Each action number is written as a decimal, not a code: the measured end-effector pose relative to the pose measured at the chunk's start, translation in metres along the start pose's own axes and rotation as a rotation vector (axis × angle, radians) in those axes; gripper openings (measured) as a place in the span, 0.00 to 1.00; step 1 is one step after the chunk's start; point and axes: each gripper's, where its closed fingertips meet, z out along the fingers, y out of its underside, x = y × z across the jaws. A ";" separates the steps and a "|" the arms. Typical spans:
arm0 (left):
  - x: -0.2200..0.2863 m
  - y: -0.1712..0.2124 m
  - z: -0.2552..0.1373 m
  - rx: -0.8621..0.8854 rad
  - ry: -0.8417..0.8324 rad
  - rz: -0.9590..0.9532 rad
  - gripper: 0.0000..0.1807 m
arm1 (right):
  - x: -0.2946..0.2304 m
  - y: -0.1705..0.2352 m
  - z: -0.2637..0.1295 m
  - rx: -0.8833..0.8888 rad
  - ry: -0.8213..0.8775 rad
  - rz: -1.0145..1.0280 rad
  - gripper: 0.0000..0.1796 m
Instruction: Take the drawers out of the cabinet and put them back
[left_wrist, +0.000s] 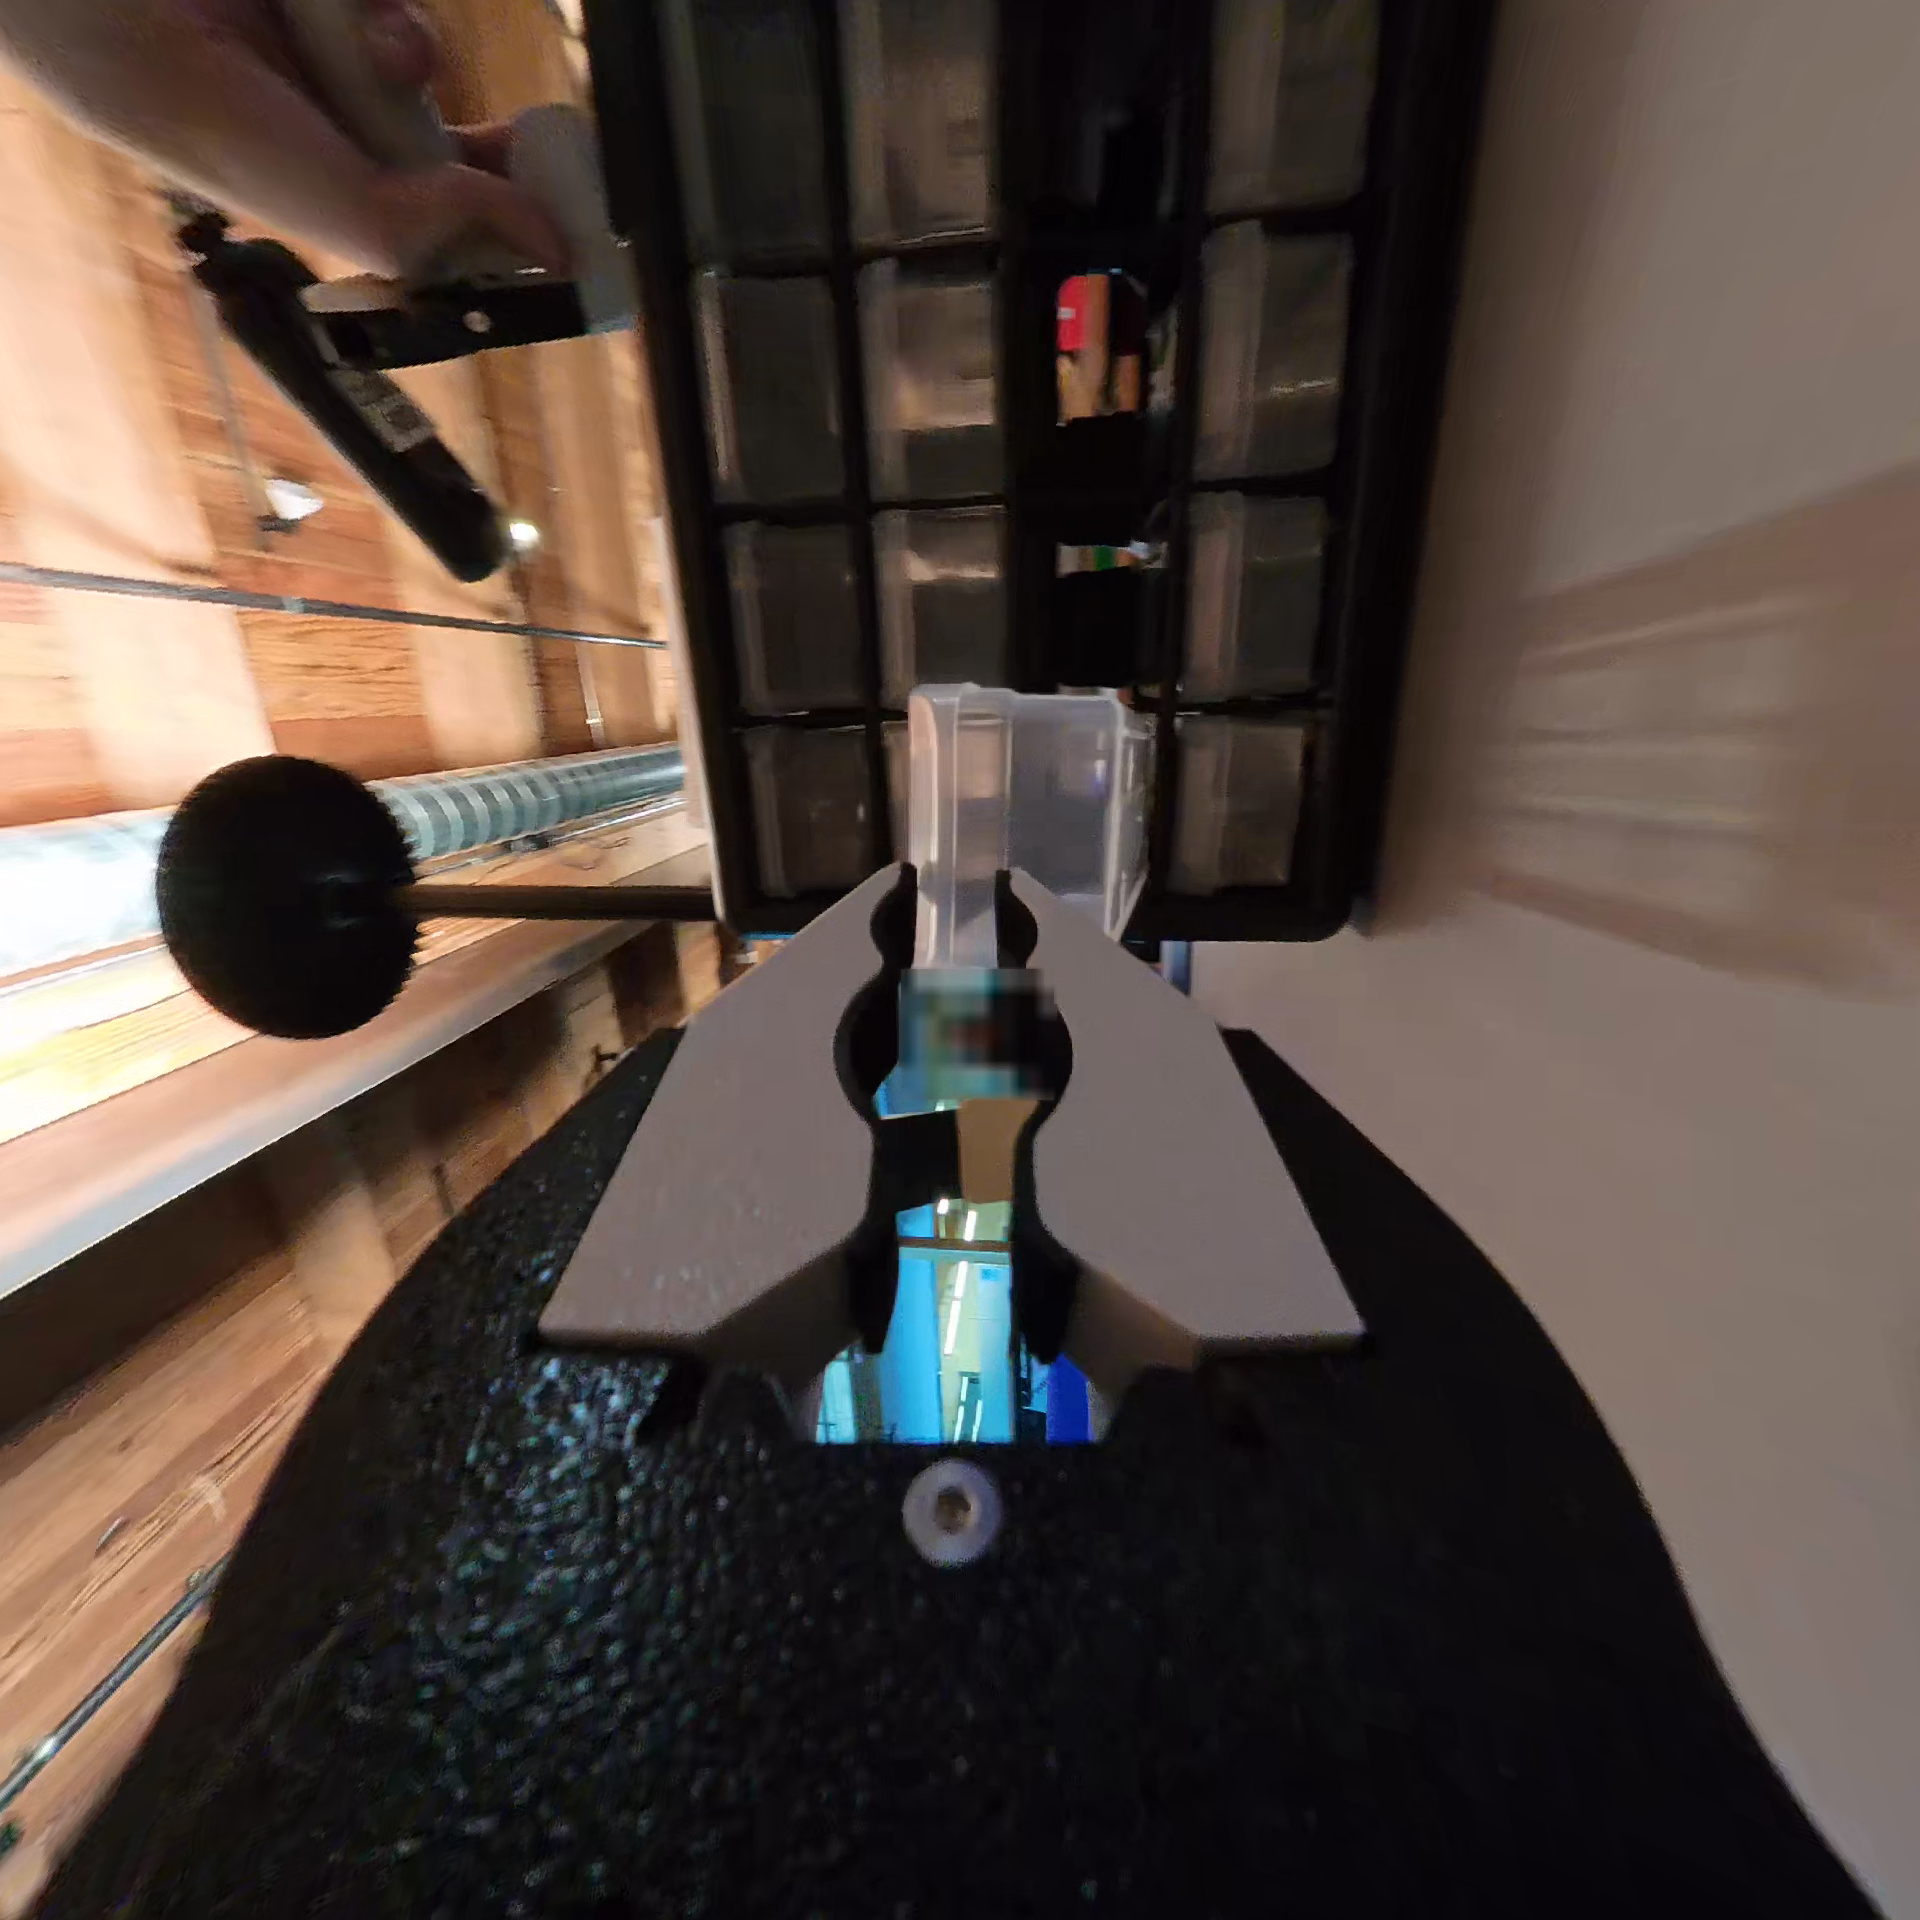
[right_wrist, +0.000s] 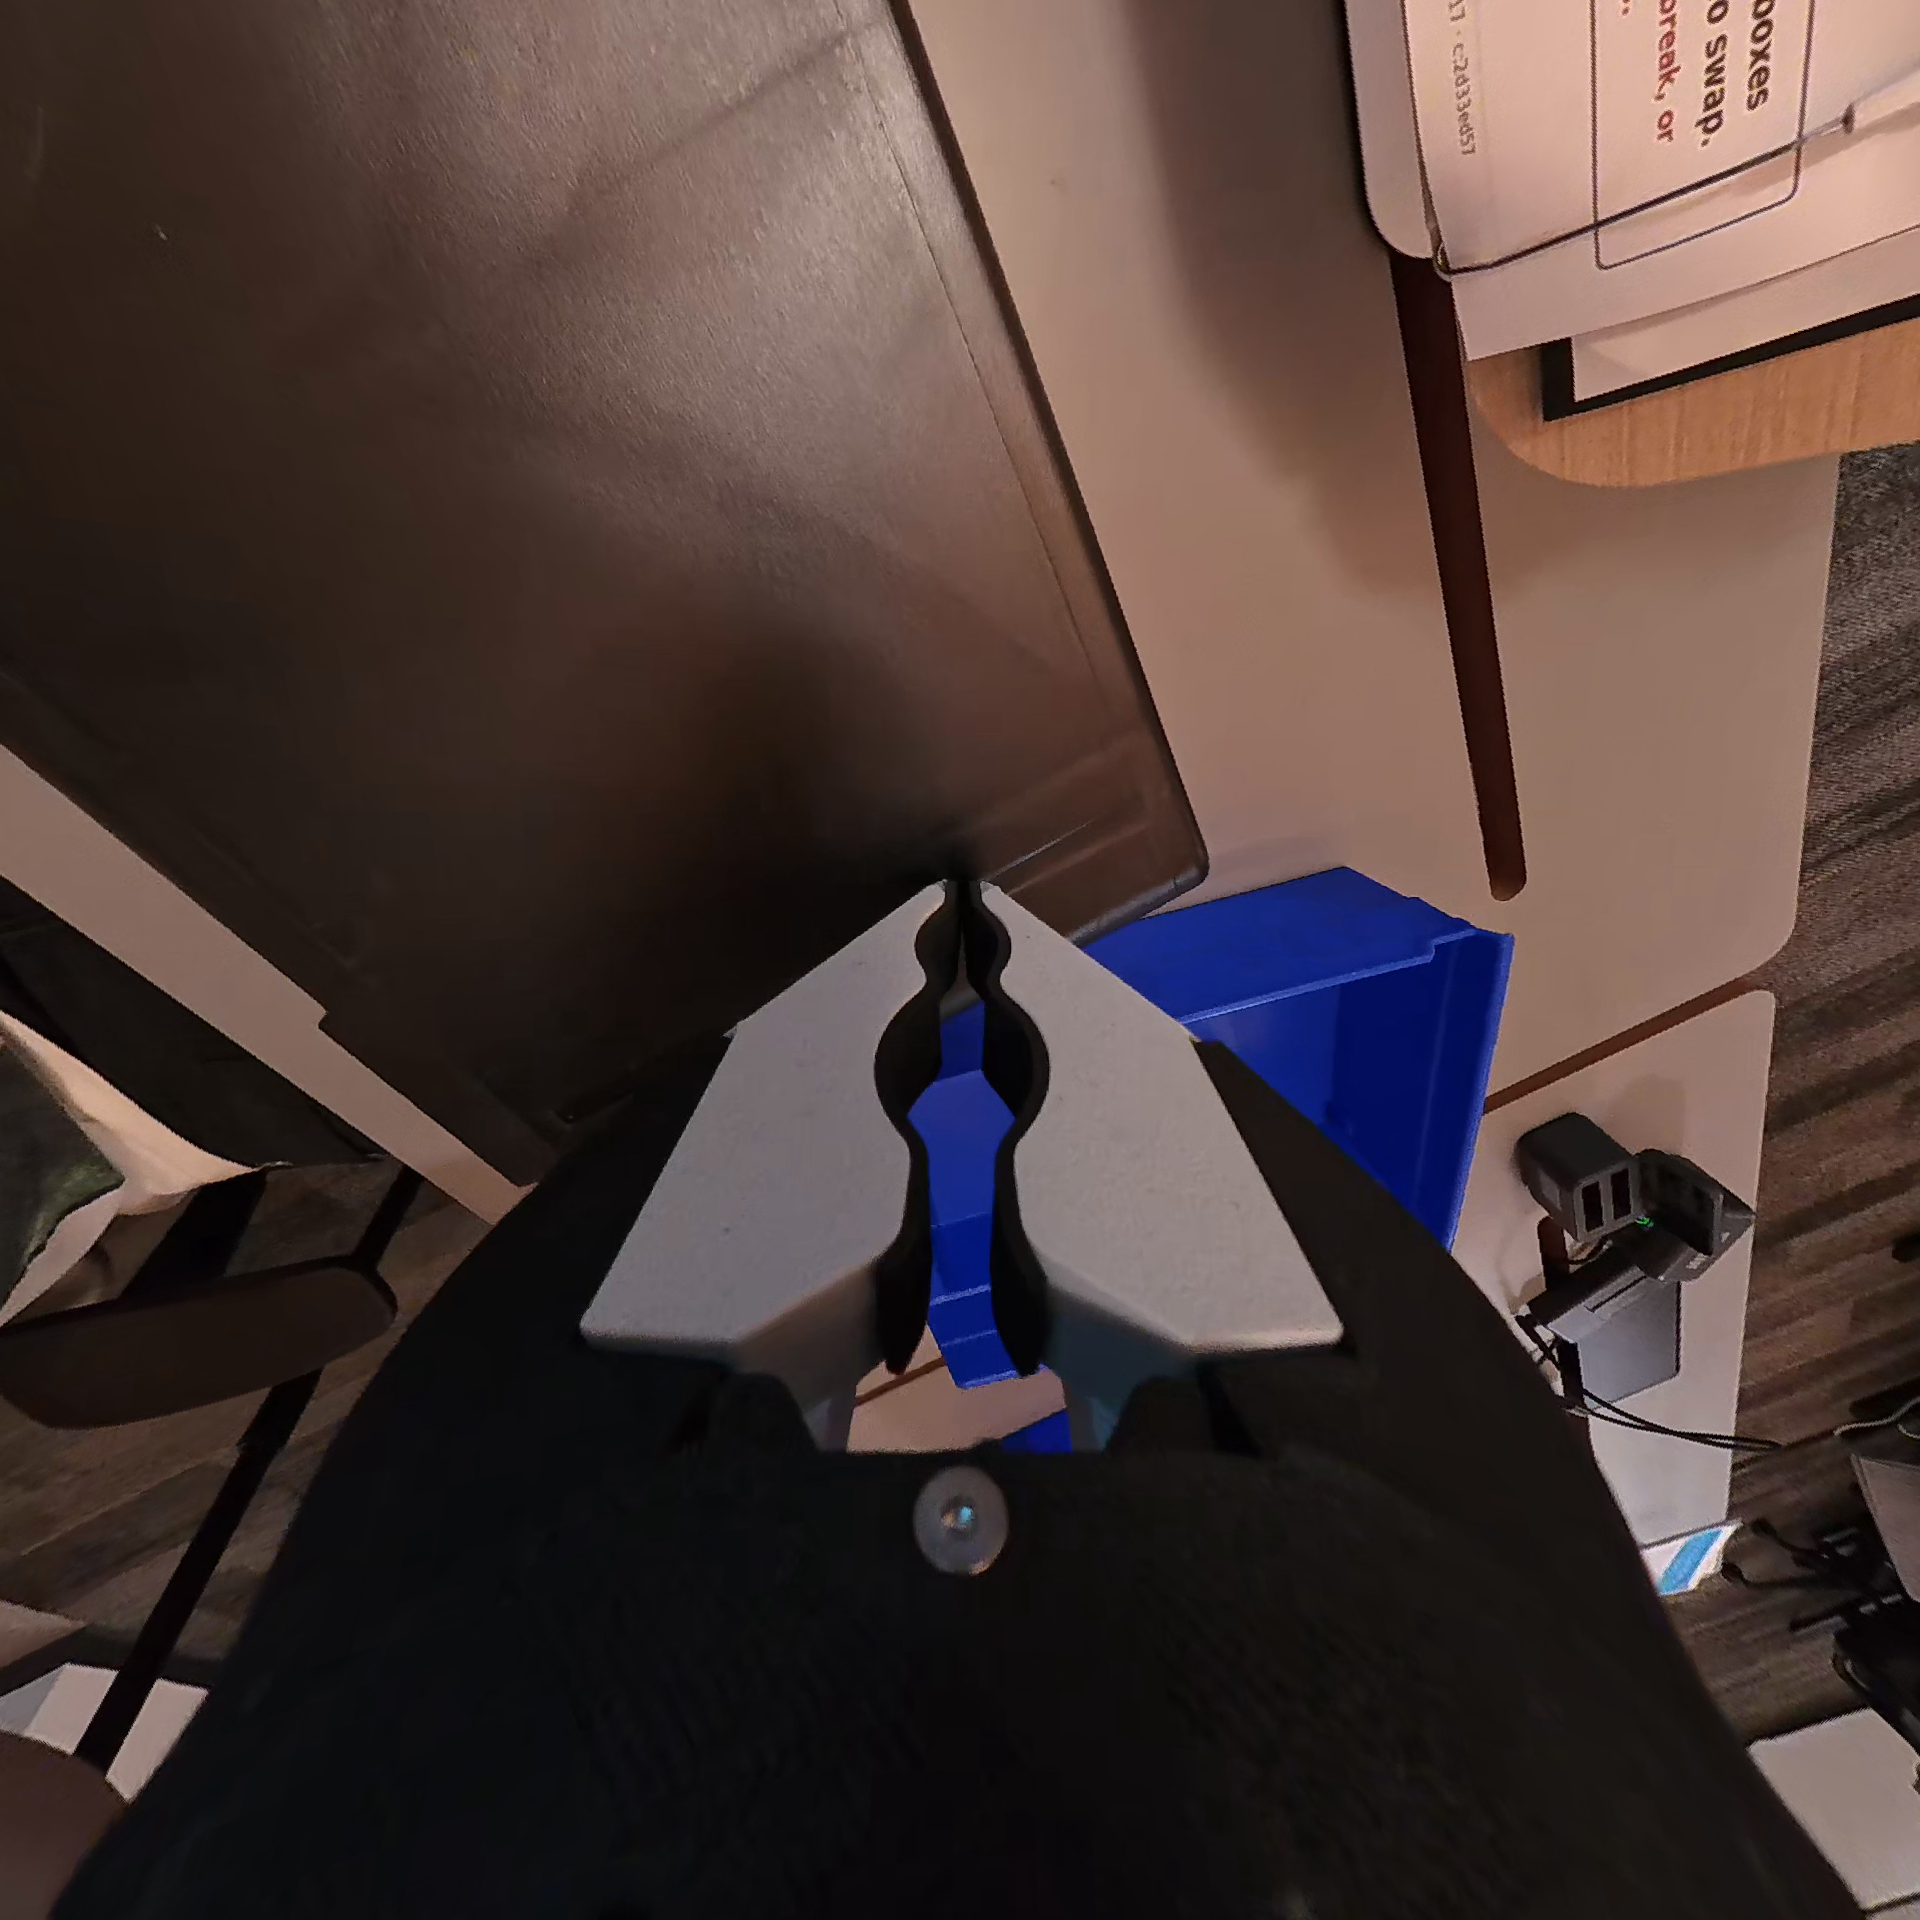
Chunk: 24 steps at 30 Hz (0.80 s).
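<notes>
A: Left gripper (left_wrist: 957, 894) — status?
B: Jaws pinching a clear drawer (left_wrist: 1029, 805) by its front tab, just ahead of the tips at 12 o'clock. Grey fingers (left_wrist: 748, 1122) nearly together, thin plastic between.
A: Drawer's spot vs. cabinet (left_wrist: 1392, 582)?
B: Partly out of a slot in the black cabinet frame, at the frame edge nearest the gripper. Back end near or in the slot mouth; can't tell how deep. View rolled sideways, so cabinet reads as turned on its side.
A: Other slots?
B: Mostly filled w/ translucent drawers (left_wrist: 935, 364). One column looks open, w/ small coloured items (left_wrist: 1096, 343) inside — too blurred to ID.
A: Around it?
B: Pale tabletop (left_wrist: 1621, 1143) at 3 o'clock. Wood ceiling w/ a silver duct (left_wrist: 540, 805) at 9. Person's hand (left_wrist: 343, 145) at 10–11 o'clock, against the cabinet's far side, holding dark gear.
A: Right gripper (right_wrist: 961, 889)?
B: Jaws pressed together, tips touching, gripping nothing. Tips up against the cabinet's dark flat panel (right_wrist: 520, 468) near its corner.
A: Anything else in right wrist view?
B: Blue bin (right_wrist: 1351, 1039) at 3 o'clock of the tips, on the white table (right_wrist: 1247, 520), just beside the cabinet corner. Printed sheet (right_wrist: 1662, 135) at 1 o'clock. Small black device (right_wrist: 1621, 1195) w/ cables at 4.
</notes>
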 end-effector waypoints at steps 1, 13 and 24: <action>0.000 0.001 0.000 0.000 -0.046 -0.005 0.06 | 0.000 0.000 0.000 -0.003 0.002 -0.002 0.00; 0.004 0.002 0.006 0.000 -0.365 -0.019 0.01 | 0.000 0.000 0.000 0.002 -0.006 0.001 0.00; 0.024 0.025 0.056 -0.102 -0.226 -0.001 0.02 | 0.000 0.000 0.000 -0.045 0.015 -0.020 0.00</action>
